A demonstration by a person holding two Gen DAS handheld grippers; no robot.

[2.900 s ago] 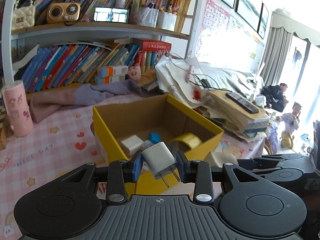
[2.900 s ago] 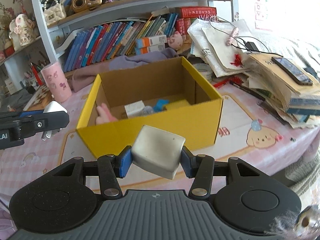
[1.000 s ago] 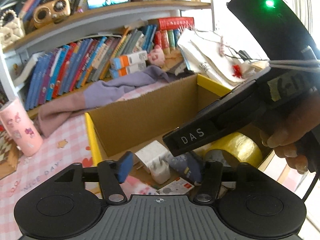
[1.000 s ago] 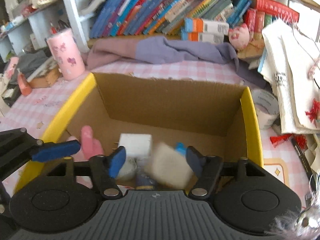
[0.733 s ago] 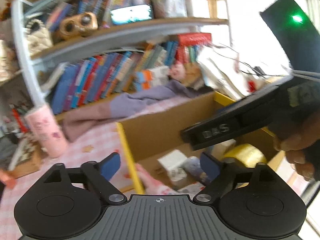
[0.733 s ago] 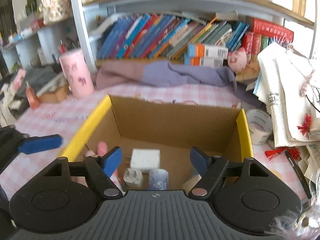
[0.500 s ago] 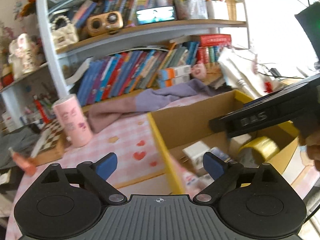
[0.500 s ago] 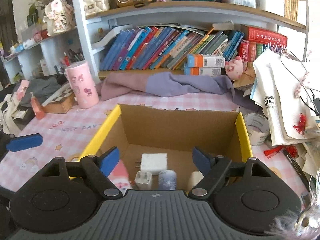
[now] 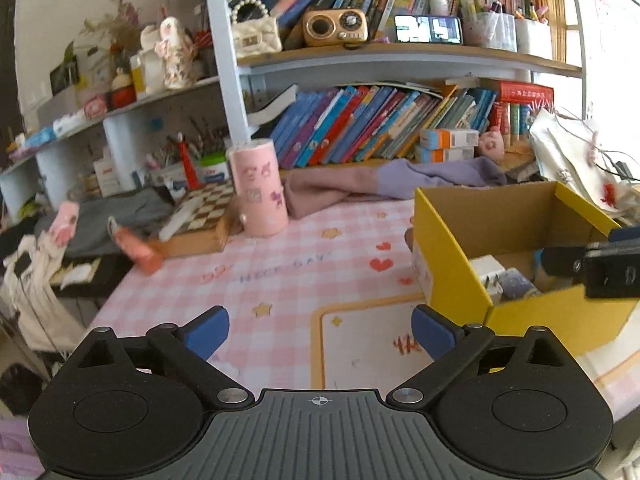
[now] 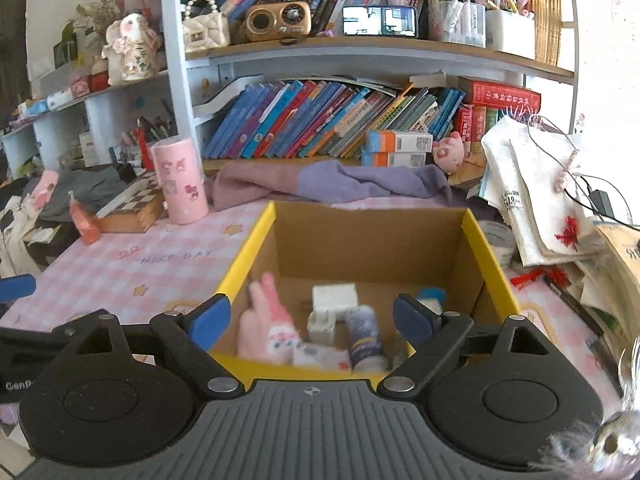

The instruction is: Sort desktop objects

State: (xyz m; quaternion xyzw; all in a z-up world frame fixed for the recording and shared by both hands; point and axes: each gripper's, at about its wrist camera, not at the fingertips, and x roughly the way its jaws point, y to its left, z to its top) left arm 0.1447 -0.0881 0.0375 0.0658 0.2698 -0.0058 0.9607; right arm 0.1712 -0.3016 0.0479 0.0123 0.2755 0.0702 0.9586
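The yellow cardboard box (image 10: 248,252) stands on the pink checked tablecloth. Inside lie a pink rabbit toy (image 10: 268,328), a white charger block (image 10: 334,296), a white plug adapter (image 10: 321,326) and a small blue-grey can (image 10: 362,330). My right gripper (image 10: 311,318) hovers in front of the box's near wall, its jaws opening with nothing between them. My left gripper (image 9: 320,332) is over the bare tablecloth, left of the box (image 9: 452,264), jaws also opening and empty. One finger of the right gripper (image 9: 592,264) reaches in over the box at the right edge.
A pink cup (image 9: 259,188), a chessboard box (image 9: 200,220) and an orange bottle (image 9: 138,250) stand at the back left. A purple cloth (image 9: 400,184) lies before the bookshelf. Stacked papers (image 10: 560,200) and a tape roll (image 10: 496,240) crowd the box's right side.
Both grippers let their white pieces go into the box, opened wide and drew back from it. The left one swung off to the left over the tablecloth.
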